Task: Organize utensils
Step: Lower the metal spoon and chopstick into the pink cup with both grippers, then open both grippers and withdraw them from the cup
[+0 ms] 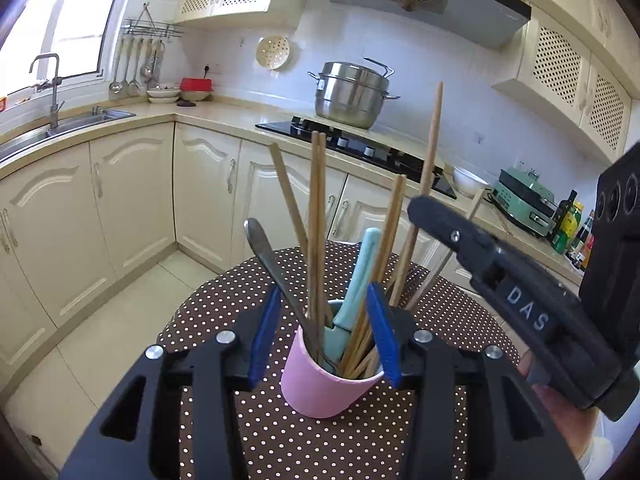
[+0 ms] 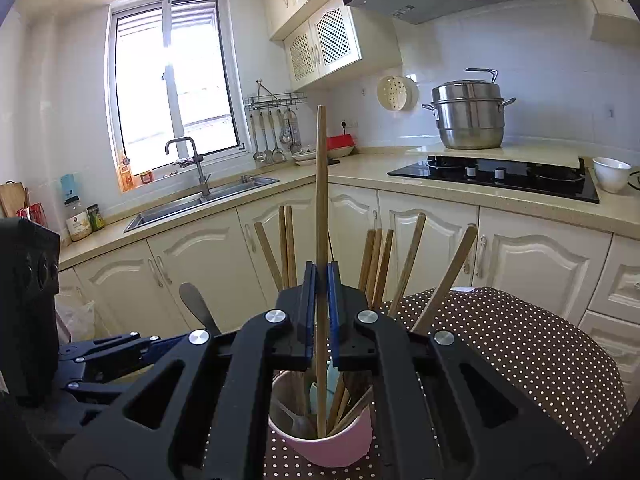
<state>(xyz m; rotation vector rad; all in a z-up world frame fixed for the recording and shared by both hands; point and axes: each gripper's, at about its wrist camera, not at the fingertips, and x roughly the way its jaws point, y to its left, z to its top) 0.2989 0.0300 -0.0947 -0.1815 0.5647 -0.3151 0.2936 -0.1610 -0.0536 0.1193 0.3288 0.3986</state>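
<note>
A pink cup point(image 1: 320, 388) stands on a brown polka-dot table point(image 1: 320, 448). It holds several wooden chopsticks point(image 1: 317, 224), a metal utensil handle point(image 1: 266, 256) and a light blue handle point(image 1: 358, 280). My left gripper point(image 1: 326, 334) has its blue pads on both sides of the cup and is shut on it. My right gripper point(image 2: 321, 280) is shut on one upright wooden chopstick point(image 2: 321, 184), whose lower end is inside the cup point(image 2: 332, 448). The right gripper also shows in the left wrist view point(image 1: 416, 206), above and right of the cup, holding that chopstick point(image 1: 434, 136).
Cream cabinets and a counter run behind the table. On the counter are a sink point(image 2: 200, 204), a black hob point(image 2: 500, 176) with a steel pot point(image 2: 470, 116), and a white bowl point(image 2: 610, 174). Bottles point(image 1: 568, 224) stand at the far right.
</note>
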